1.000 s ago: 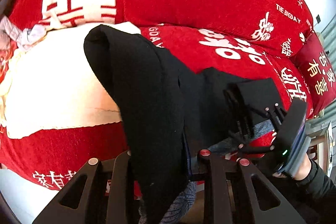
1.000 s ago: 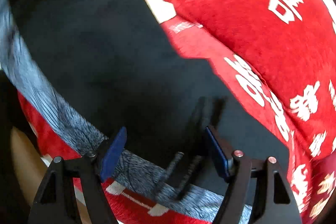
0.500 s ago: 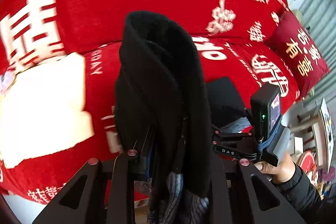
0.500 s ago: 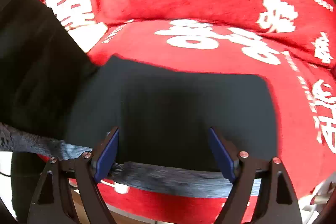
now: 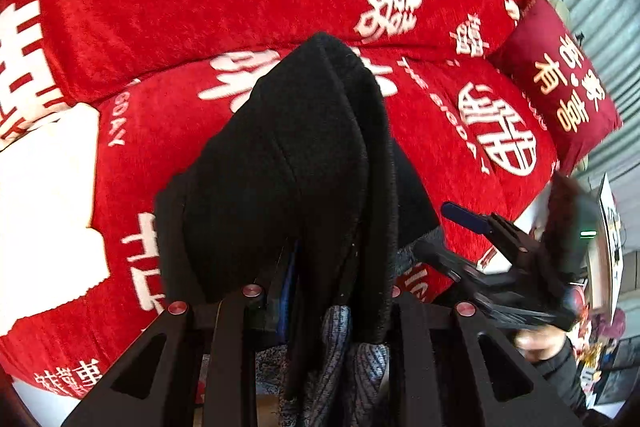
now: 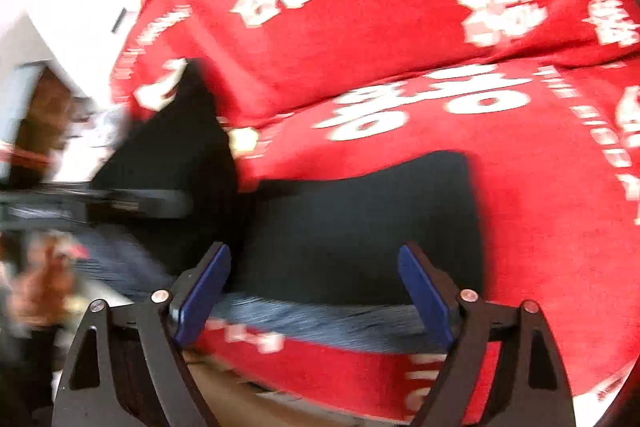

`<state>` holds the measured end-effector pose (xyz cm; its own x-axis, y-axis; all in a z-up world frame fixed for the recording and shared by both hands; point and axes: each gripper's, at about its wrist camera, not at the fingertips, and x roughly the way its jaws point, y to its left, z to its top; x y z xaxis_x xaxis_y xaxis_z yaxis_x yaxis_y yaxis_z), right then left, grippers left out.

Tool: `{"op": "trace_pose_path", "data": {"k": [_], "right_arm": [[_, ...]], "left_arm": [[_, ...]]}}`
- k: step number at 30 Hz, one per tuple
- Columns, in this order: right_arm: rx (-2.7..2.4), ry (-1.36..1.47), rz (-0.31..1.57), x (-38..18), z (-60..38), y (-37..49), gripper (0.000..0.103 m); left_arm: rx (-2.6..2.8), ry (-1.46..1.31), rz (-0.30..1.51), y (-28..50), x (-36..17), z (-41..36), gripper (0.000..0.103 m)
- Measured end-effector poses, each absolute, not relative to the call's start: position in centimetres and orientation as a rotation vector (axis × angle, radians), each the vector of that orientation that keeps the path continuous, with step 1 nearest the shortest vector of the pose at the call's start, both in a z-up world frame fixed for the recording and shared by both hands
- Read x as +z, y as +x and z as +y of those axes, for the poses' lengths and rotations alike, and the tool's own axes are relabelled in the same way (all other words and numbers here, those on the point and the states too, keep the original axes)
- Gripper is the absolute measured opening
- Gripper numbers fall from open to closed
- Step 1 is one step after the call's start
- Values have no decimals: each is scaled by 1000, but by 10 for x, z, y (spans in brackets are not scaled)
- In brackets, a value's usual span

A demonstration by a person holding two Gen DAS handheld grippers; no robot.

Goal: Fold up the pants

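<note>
A raised fold of black fleece pants [image 5: 304, 163] blocks the middle of the left wrist view. Bare red plush sofa cover with white lettering [image 5: 248, 7] lies open behind it. A dark red cushion [image 5: 560, 83] closes the right end.

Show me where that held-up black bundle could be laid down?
Bare red sofa cover lies between the black pants and the dark red cushion. The near seat edge is crowded: flat black cloth fills it under the right tongs, whose jaws are opening.
</note>
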<state>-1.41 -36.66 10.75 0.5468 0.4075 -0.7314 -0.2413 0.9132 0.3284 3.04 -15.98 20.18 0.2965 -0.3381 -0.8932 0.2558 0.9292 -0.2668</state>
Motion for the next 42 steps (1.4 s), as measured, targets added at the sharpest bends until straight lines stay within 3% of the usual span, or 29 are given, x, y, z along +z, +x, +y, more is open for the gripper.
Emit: {"op": "trace_pose_path", "data": {"k": [4, 5, 10, 22, 32, 34, 37, 42], "right_arm": [[326, 48, 972, 73, -331, -9, 89], [331, 16, 988, 62, -316, -10, 89], [418, -173, 965, 44, -259, -22, 91], [697, 123, 857, 91, -351, -65, 91], [720, 166, 742, 74, -275, -69, 94], [672, 140, 744, 77, -273, -62, 50], [674, 170, 707, 95, -289, -67, 38], [597, 189, 619, 123, -326, -84, 37]], "left_arm": [[-382, -61, 1164, 28, 222, -157, 24], [-396, -67, 1152, 27, 227, -158, 15], [-381, -8, 1170, 29, 221, -179, 14], [-415, 51, 1301, 39, 153, -229, 14], [-390, 40, 1321, 45, 159, -224, 14], [-366, 19, 1317, 50, 164, -221, 14], [-393, 10, 1280, 51, 184, -226, 14], [-488, 40, 1185, 40, 223, -259, 14]]}}
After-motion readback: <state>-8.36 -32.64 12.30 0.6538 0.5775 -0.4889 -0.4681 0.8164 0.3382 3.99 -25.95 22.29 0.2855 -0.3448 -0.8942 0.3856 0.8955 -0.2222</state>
